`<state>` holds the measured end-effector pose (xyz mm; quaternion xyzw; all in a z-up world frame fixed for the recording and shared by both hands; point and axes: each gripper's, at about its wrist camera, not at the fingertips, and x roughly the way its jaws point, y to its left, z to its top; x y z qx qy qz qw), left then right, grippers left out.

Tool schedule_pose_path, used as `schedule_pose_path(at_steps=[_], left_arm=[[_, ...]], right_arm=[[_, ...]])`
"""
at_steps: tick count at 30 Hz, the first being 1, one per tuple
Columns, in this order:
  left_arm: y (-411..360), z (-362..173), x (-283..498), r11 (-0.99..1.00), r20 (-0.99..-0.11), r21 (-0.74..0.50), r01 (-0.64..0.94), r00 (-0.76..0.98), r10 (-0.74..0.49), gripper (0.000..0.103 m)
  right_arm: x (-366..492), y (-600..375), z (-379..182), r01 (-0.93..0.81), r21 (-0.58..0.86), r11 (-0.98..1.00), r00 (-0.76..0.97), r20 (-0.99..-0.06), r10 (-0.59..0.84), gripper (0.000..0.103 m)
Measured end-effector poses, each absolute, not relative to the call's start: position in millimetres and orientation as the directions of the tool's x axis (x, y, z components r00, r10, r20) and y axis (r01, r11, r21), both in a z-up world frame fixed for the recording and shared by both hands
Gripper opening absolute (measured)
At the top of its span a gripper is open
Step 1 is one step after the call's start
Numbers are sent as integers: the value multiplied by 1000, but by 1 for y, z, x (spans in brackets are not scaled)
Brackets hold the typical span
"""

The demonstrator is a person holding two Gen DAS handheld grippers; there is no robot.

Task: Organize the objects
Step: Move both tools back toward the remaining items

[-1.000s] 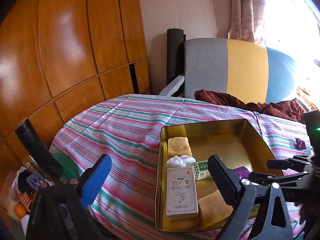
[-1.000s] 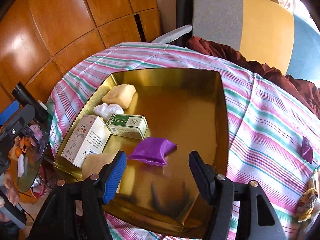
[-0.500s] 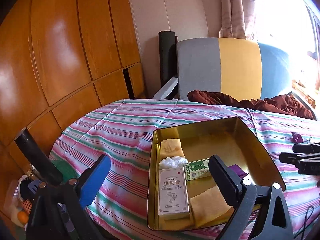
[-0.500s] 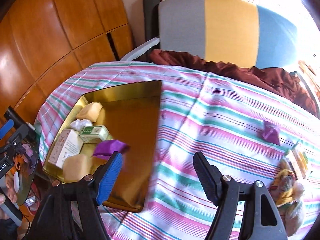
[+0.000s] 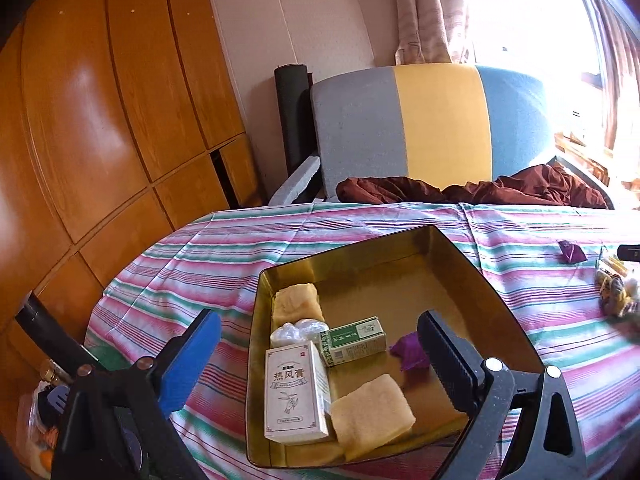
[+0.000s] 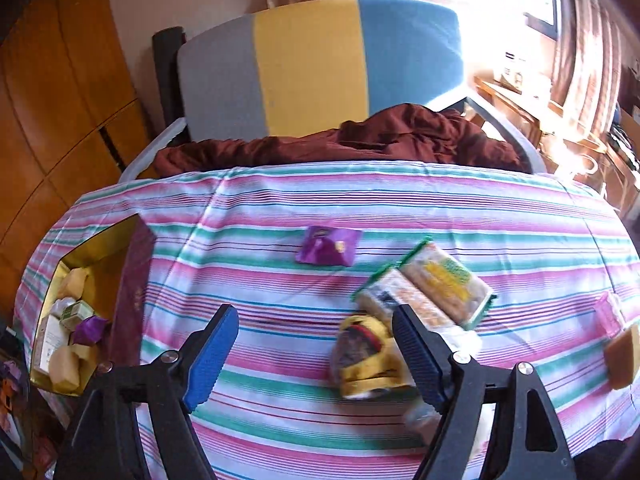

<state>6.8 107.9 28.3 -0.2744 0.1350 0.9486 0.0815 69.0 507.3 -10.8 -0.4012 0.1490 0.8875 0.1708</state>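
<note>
Gold-coloured metal tray sits at the left edge of the round table under its pink, green and white striped cloth, and it holds the sorted share so far: a white carton with red print, a green and white carton, two yellow sponge-like blocks, a small clear-wrapped white lump and a purple pouch. Roughly half the tray floor shows bare, so by my reckoning there is room for what remains

Left on the cloth toward the right side: a purple foil sachet near the middle of the table, two clear packs of biscuits with green trim lying side by side, a yellow and brown wrapped bundle touching the nearer pack, a small pink item and another yellow block at the right edge. Below the bundle something pale is too blurred to name

My right gripper hangs above the cloth with jaws spread wide and nothing between them; the yellow bundle lies just beside its right finger. My left gripper hovers over the near end of the tray, fingers likewise parted and holding nothing

Judgement: about halfway. Six things in, at least six out. The bundle looks the nearest candidate for my right side; being soft and crinkly, it may slip under a shallow pinch
</note>
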Motion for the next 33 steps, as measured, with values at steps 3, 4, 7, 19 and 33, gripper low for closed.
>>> schedule_pose_path(at_steps=[3,4,7,19,33], left_arm=[[126,28,8,-937,-544,226,-266,-833,106,99],[131,28,8,-932,-545,229,-279,-831,115,99],[151,27,10,-914,-548,245,-322,-824,144,99],[243,12,25,-808,-589,275,-521,-756,286,99],[359,-21,36,-630,-722,68,-774,-474,504,91]], right_arm=[[85,540,-13,-506,133,-852,-603,-761,240,81],[90,550,-14,-537,135,-833,-595,-760,261,81],[106,578,-20,-620,184,-762,-587,-754,295,81],[135,620,-37,-751,317,-579,-557,-775,299,81],[144,634,-52,-771,384,-508,-551,-802,231,81]])
